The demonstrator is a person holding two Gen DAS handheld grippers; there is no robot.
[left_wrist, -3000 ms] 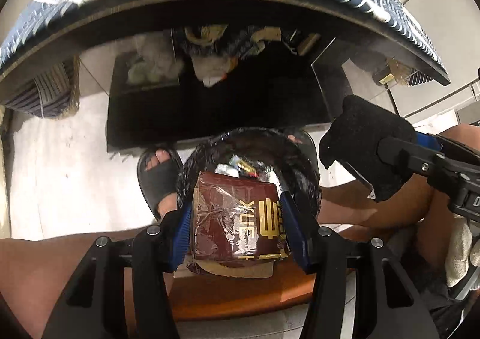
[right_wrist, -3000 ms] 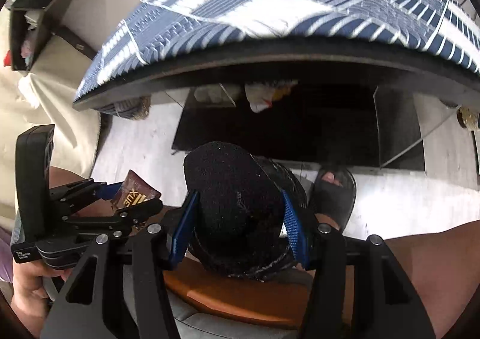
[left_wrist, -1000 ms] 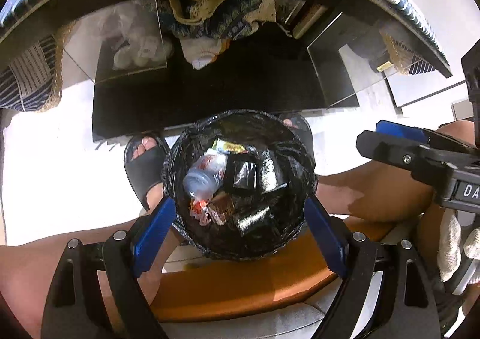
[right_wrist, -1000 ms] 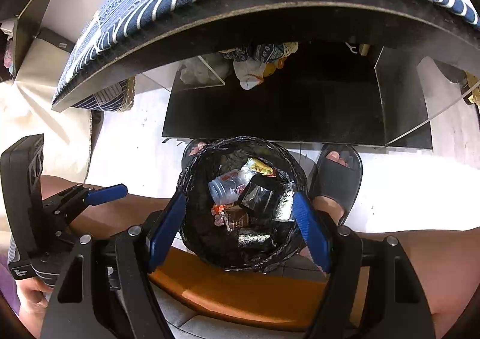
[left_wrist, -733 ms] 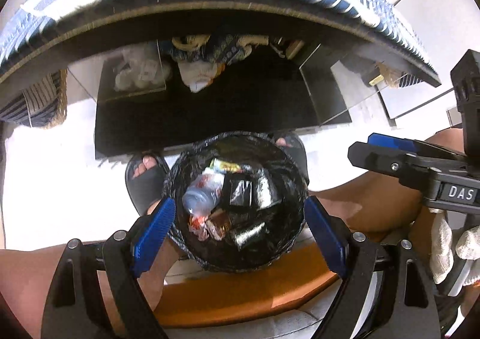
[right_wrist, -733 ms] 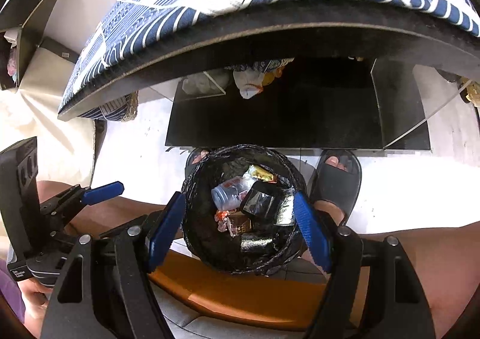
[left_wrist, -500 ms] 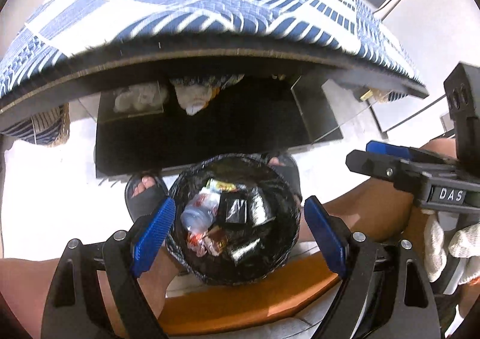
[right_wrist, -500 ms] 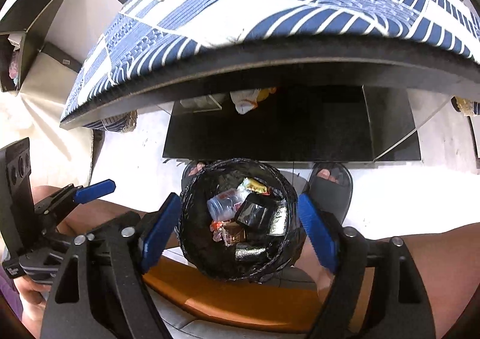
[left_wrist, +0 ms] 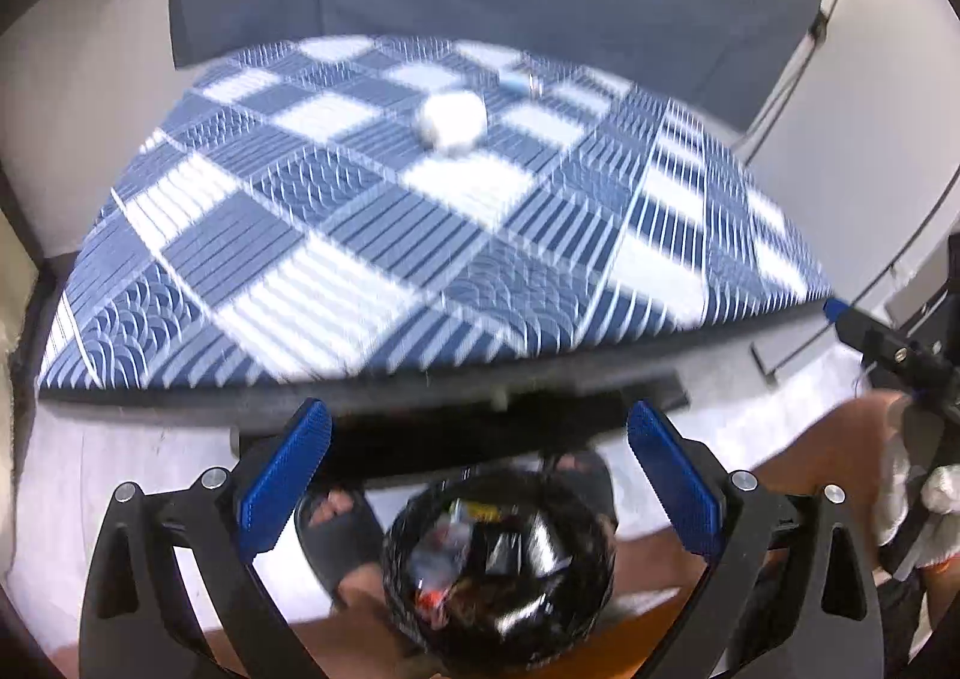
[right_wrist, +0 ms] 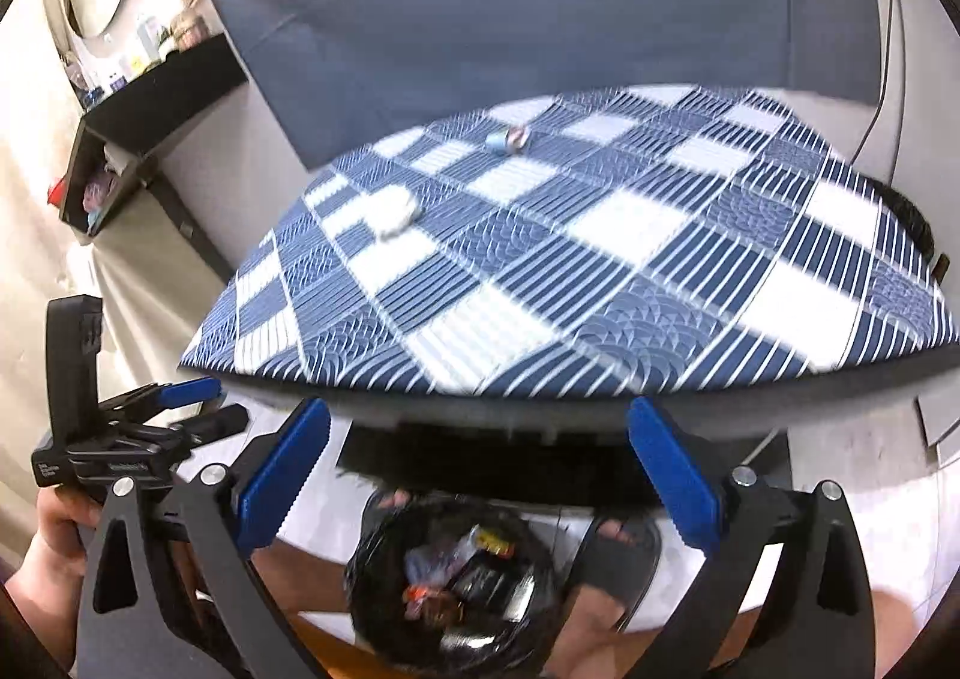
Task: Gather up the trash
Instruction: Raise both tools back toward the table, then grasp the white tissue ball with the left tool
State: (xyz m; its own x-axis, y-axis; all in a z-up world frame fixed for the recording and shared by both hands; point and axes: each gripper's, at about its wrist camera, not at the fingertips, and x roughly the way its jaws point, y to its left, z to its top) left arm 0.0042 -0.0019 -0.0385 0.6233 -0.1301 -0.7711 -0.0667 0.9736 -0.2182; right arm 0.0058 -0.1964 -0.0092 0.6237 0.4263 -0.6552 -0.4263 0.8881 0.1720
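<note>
A black-lined trash bin with wrappers and a bottle inside stands on the floor between the person's feet, below both grippers; it also shows in the right wrist view. My left gripper is open and empty. My right gripper is open and empty. On the blue-and-white patterned table lie a crumpled white tissue and a small light-blue wrapper. The right wrist view shows the tissue and the wrapper too.
A dark grey sofa stands behind the table. A black shelf with small items is at the left. The person's sandalled feet flank the bin. The left gripper shows in the right wrist view.
Both grippers let go of their trash into the bin and opened. Both have since tilted up from the bin, so the table top is now in view.
</note>
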